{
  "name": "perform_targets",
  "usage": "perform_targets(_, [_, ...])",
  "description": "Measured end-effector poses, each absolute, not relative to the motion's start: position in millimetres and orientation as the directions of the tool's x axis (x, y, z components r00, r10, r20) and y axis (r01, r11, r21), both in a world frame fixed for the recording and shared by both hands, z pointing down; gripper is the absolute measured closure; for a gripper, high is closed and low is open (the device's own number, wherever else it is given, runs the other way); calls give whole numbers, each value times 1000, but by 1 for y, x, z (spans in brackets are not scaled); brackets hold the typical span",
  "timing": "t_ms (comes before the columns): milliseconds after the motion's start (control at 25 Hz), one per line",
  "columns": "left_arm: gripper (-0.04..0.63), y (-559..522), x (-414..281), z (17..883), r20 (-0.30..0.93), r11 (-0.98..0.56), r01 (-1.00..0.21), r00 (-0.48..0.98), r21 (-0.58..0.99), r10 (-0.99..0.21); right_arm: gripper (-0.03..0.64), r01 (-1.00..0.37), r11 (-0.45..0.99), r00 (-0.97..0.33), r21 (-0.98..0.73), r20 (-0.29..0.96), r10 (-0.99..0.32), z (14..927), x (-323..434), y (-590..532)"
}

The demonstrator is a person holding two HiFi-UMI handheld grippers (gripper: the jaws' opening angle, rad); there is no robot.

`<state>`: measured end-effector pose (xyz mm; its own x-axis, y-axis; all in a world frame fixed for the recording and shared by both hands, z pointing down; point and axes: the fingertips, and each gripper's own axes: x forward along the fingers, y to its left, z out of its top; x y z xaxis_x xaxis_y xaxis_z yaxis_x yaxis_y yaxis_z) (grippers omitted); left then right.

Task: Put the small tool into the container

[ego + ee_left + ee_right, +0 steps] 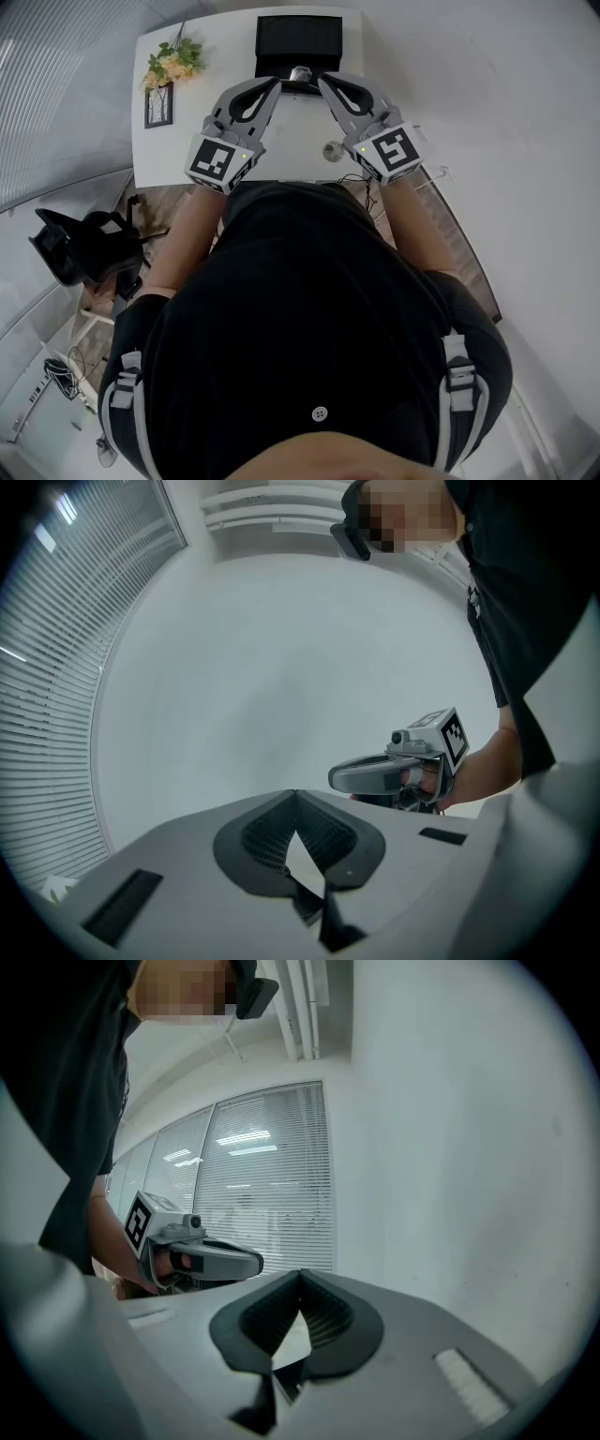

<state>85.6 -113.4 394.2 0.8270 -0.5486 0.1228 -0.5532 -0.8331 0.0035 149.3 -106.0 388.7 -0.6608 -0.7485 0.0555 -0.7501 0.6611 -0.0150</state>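
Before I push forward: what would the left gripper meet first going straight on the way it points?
Likely the white wall: beyond the left gripper its view shows only wall, so it seems to pass above the black container. Depth is unclear.

Readable text: none in any view.
Left gripper's marker cube [218, 159]: over the front edge of the white table [206, 56], left of its middle. The faces carry a black-and-white square pattern, a code and not letters or digits.
Right gripper's marker cube [389, 150]: over the table's front edge, right of its middle. It carries a similar black-and-white pattern, also seen in the left gripper view [448, 733].
Framed picture [158, 105]: at the table's left side. Any print is too small to tell.
Black container [300, 42]: at the table's far edge. No lettering can be made out on it.
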Motion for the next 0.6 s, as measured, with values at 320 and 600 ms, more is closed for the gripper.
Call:
perform_targets(320, [588,-117,87,395,126,-831,-556,825,8,-551,606,-752,659,-659,-25,63,-750,391,151,-108])
perform_targets(600, [588,-120,87,398,124,-829,-559,823,12,-554,606,-752,658,-659,-35,68,-749,396,153,-109])
